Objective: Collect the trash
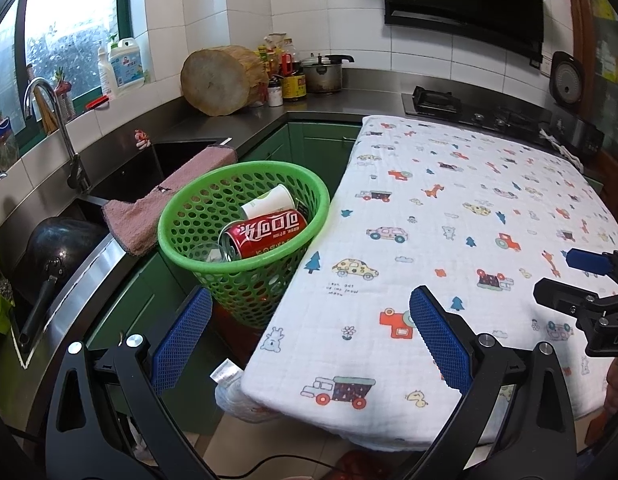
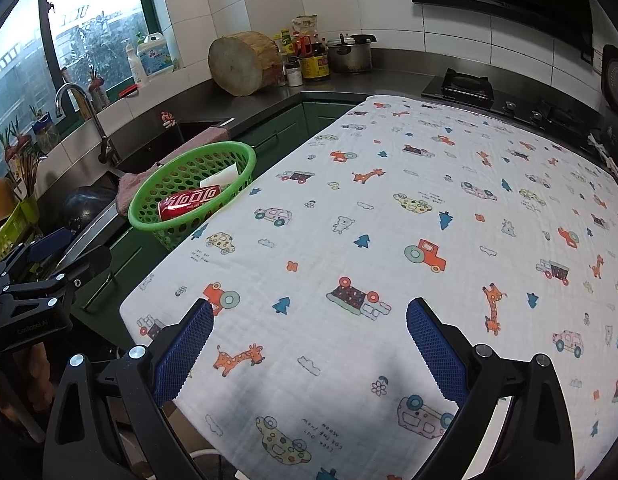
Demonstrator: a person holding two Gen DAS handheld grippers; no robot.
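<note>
Trash sits in green basket [image 1: 245, 184] beside table: Coca-Cola can [image 1: 265, 234], paper cup [image 1: 269, 201]. Printed tablecloth [image 2: 389, 240] shows no litter. Your left gripper [image 1: 309, 344] and right gripper [image 2: 309, 352] spread, empty. Collection looks finished.

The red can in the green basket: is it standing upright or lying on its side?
Lying on its side. The red can rests tilted in the green basket, its silver end facing the left wrist camera, lettering running sideways.
</note>
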